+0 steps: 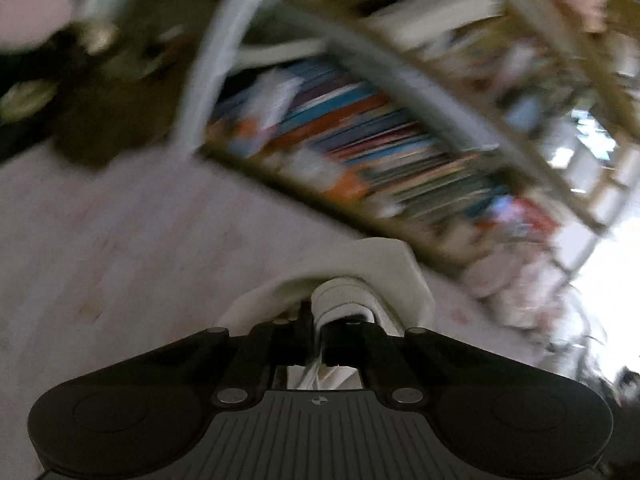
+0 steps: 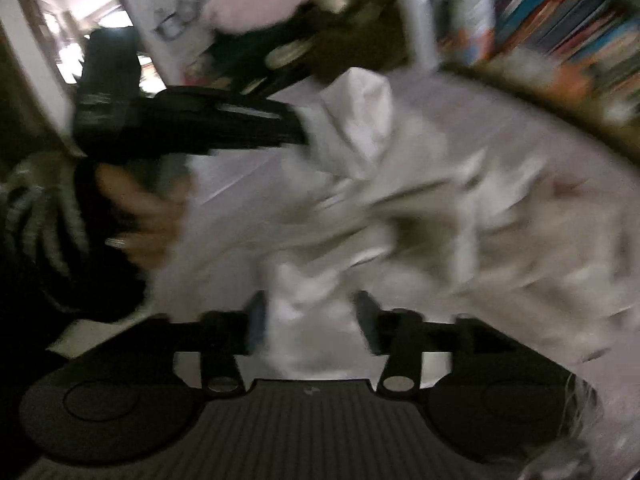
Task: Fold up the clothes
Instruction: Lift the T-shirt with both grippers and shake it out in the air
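A white garment [image 2: 420, 208] lies crumpled on a pale pink surface [image 1: 120, 240]. My left gripper [image 1: 320, 332] is shut on a bunched edge of the white garment [image 1: 360, 276] and holds it up off the surface. The left gripper also shows in the right wrist view [image 2: 300, 132], gripping the cloth at its upper corner, held by a hand in a striped sleeve. My right gripper [image 2: 310, 320] is open, its fingers [image 2: 256, 320] on either side of a fold of the white cloth. Both views are blurred by motion.
A bookshelf packed with colourful books [image 1: 360, 140] runs along the far edge of the surface, also seen in the right wrist view [image 2: 560, 32]. A white post [image 1: 212, 68] stands beside it. Dark clutter [image 1: 100, 92] lies at the far left.
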